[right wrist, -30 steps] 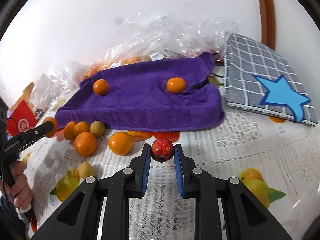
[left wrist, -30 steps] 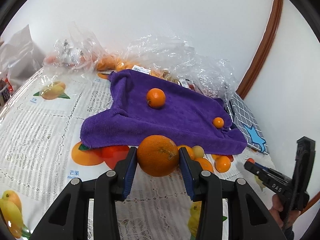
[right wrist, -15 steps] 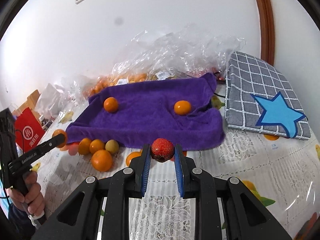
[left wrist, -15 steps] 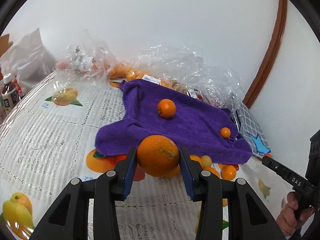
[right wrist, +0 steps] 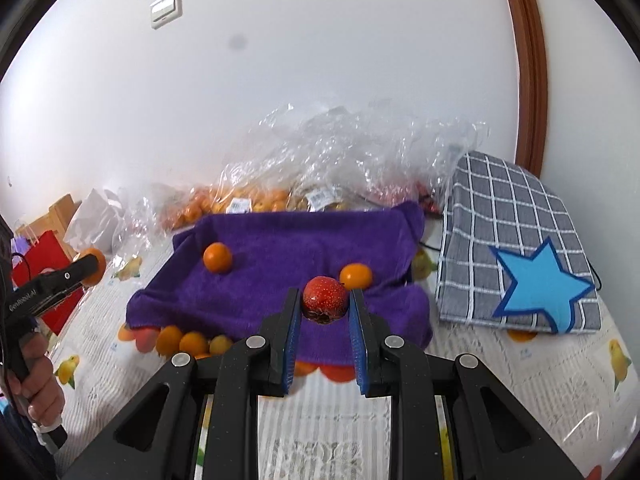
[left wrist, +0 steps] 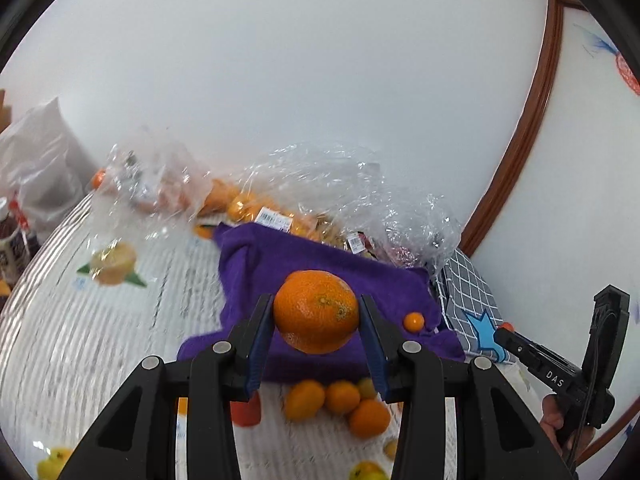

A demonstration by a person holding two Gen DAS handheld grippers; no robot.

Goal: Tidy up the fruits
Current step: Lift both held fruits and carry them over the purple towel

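My left gripper (left wrist: 316, 312) is shut on a large orange (left wrist: 316, 311), held in the air before the purple towel (left wrist: 256, 264). My right gripper (right wrist: 325, 305) is shut on a small red speckled fruit (right wrist: 324, 299), raised over the near edge of the same purple towel (right wrist: 280, 272). Two small oranges (right wrist: 217, 257) (right wrist: 356, 275) lie on the towel. Several loose oranges (left wrist: 340, 400) lie on the tablecloth in front of the towel, seen in the right wrist view as loose oranges (right wrist: 184, 342).
Clear plastic bags of fruit (right wrist: 320, 168) crowd the wall behind the towel. A grey checked cloth with a blue star (right wrist: 520, 256) lies to the right. A red bag (right wrist: 44, 256) and a bottle (left wrist: 12, 240) stand at the left. The lace tablecloth (right wrist: 500, 368) carries printed fruit.
Both grippers have risen with their fruit, so the towel and loose oranges sit lower and farther in both views and more wall shows.
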